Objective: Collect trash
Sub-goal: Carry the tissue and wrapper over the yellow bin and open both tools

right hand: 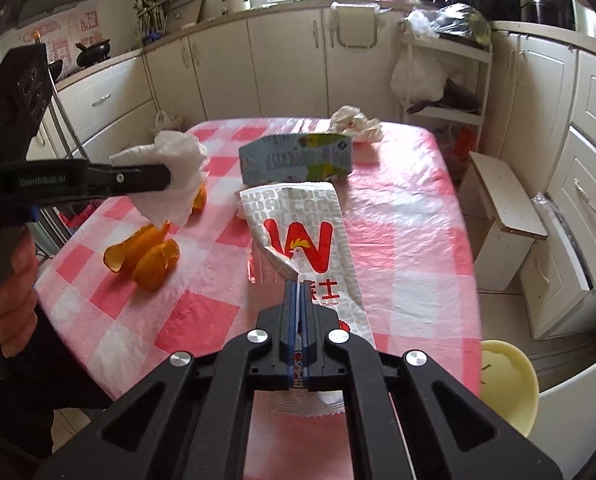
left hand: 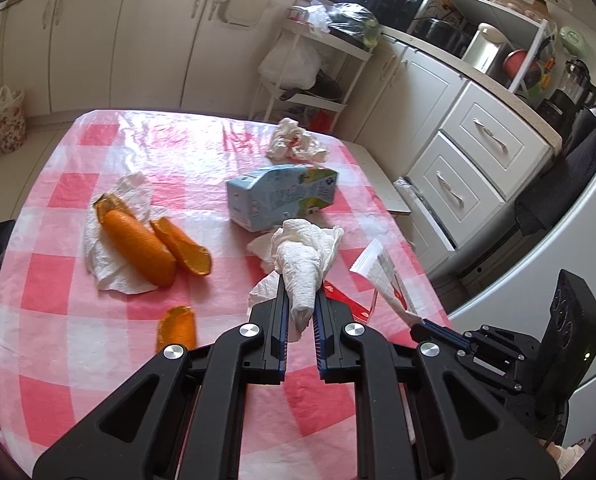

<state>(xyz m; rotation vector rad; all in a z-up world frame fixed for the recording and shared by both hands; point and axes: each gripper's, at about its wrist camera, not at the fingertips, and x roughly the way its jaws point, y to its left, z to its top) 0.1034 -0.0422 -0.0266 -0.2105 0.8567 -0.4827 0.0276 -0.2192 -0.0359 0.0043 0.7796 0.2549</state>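
Orange peels [left hand: 138, 240] lie on a napkin [left hand: 110, 264] at the left of the table [left hand: 78, 352], not yet collected. The left gripper [left hand: 300, 312] is clamped on a crumpled tissue [left hand: 306, 264], lifted clear for carrying. A carton [left hand: 278, 196] lies mid-table. The right gripper [right hand: 298, 292] pinches a paper bag [right hand: 302, 232] by its creased edge, probably to lift it.

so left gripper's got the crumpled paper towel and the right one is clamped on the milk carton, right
Not quite. The left gripper does hold the crumpled paper towel, but the right gripper is clamped on the white paper food bag with the red W, not the milk carton. The right wrist view shows the carton lying untouched on the table beyond the bag.
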